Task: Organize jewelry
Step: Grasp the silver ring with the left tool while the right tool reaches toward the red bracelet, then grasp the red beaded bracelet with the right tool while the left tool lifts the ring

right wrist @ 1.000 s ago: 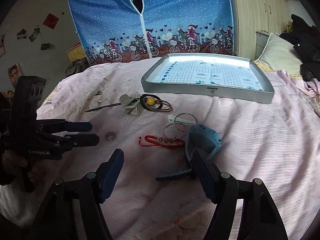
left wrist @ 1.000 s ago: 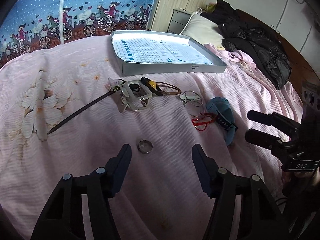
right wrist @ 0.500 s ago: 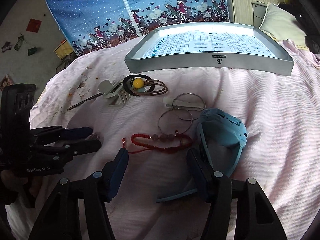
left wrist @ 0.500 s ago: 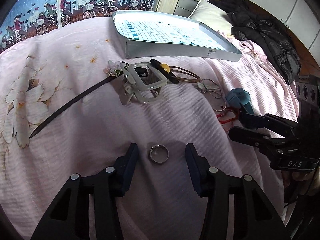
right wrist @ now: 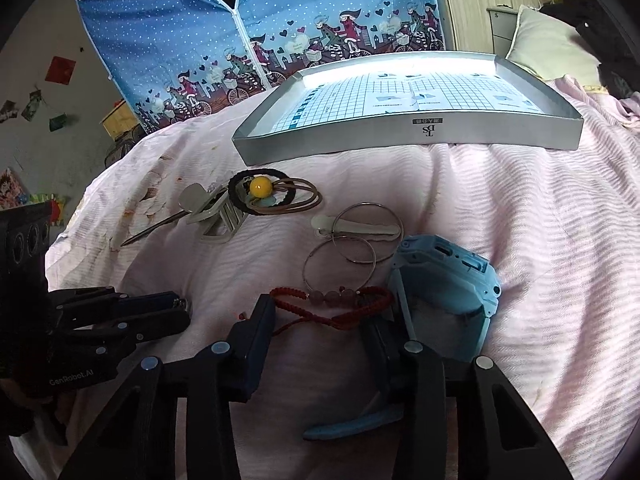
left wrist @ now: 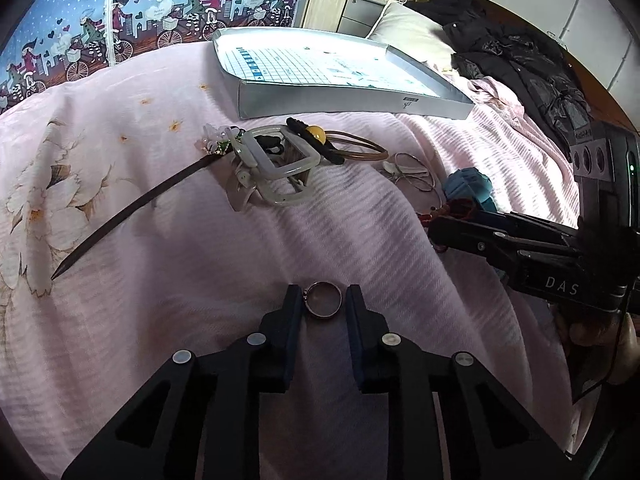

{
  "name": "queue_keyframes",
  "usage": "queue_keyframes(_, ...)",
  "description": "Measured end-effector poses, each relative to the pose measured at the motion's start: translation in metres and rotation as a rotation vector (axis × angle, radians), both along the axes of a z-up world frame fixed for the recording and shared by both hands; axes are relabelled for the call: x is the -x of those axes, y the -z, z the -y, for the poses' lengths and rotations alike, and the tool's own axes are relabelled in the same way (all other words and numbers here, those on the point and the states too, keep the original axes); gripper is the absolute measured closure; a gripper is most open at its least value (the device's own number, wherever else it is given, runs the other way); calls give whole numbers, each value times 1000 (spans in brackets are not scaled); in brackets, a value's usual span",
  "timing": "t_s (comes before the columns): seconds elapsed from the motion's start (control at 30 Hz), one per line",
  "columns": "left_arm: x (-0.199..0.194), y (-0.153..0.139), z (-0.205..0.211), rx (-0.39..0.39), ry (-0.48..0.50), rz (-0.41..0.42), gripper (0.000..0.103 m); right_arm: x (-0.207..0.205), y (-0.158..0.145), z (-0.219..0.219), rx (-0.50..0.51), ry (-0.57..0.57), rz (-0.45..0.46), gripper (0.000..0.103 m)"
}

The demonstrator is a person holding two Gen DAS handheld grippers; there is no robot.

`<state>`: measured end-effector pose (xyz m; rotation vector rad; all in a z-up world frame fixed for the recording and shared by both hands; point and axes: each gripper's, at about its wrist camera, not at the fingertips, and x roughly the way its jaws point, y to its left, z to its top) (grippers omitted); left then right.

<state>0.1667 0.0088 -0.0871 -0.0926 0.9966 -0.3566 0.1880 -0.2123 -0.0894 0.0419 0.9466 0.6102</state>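
Silver shows between your left gripper (left wrist: pixel 323 305) fingers: the ring (left wrist: pixel 323 301) lies flat on the pink bedspread (left wrist: pixel 160 280), with both narrowed pads right at its sides; whether they touch it you cannot tell. Ahead and left lies the dark hairpin (left wrist: pixel 132 204), ahead the white clip (left wrist: pixel 276 168), farther off the grey tray (left wrist: pixel 352 98).

From your right wrist, your right gripper (right wrist: pixel 324 320) stands wide, fingers down on either side of the red bracelet (right wrist: pixel 332 302). The blue watch (right wrist: pixel 444 276) sits just right of it, hoop earrings (right wrist: pixel 352 244) just beyond.
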Motion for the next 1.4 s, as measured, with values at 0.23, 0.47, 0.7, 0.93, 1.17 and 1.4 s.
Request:
queue_keyframes(0.23,3,-2,7,-33,4,28,85,-2,-1,5,-40,34,-3,78)
queue_keyframes(0.47,-4,4,16,-35,55,-12,85,-7,0,14,-113,55,-25,81)
queue_keyframes(0.7,-4,6,13,-16,46,-18,86,-15,2,24,-216,109,-71,88)
queue_keyframes(0.93,8,-5,19,-39,28,44,86,-14,-1,31,-266,129,-48,98)
queue_keyframes(1.17,25,-22,29,-35,10,122,86,6,-27,29,-254,82,66,99)
queue_keyframes(1.4,19,-55,28,-3,-40,125,86,16,-53,31,-260,61,157,99)
